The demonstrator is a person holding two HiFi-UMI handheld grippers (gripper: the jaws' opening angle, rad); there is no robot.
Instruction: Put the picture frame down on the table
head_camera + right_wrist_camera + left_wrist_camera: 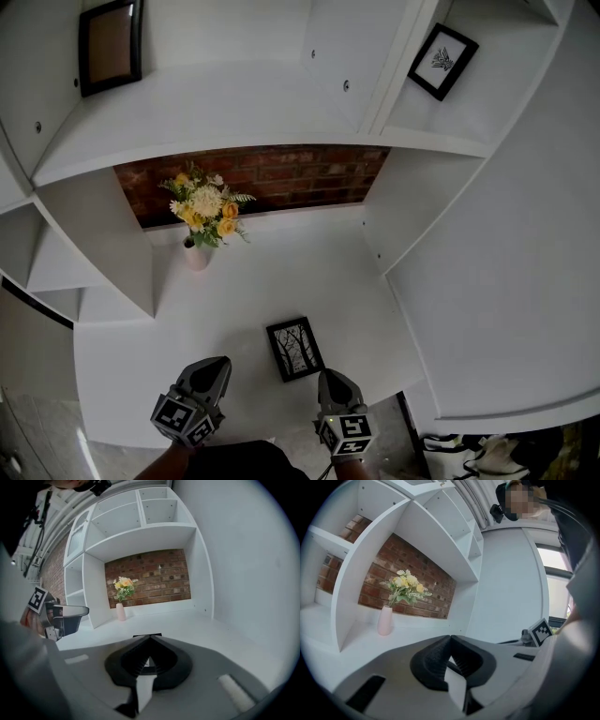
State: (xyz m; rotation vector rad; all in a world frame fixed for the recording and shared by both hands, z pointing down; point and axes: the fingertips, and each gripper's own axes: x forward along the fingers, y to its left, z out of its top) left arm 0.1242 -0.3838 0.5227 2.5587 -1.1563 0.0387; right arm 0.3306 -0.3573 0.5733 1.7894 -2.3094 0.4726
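Observation:
A small black picture frame (295,348) with a tree drawing lies flat on the white table (234,300), near its front edge. In the right gripper view only a thin black strip of the picture frame (147,634) shows above the jaws. My right gripper (330,375) (150,638) hovers just behind the frame's near right corner, jaws shut with nothing between them. My left gripper (217,362) (450,637) is to the frame's left, apart from it, its tips together and nothing held.
A pale vase of yellow and white flowers (197,246) (385,619) (120,611) stands at the back left before a brick wall (272,178). White shelf sides flank the table. Two other frames (111,42) (442,60) sit on upper shelves.

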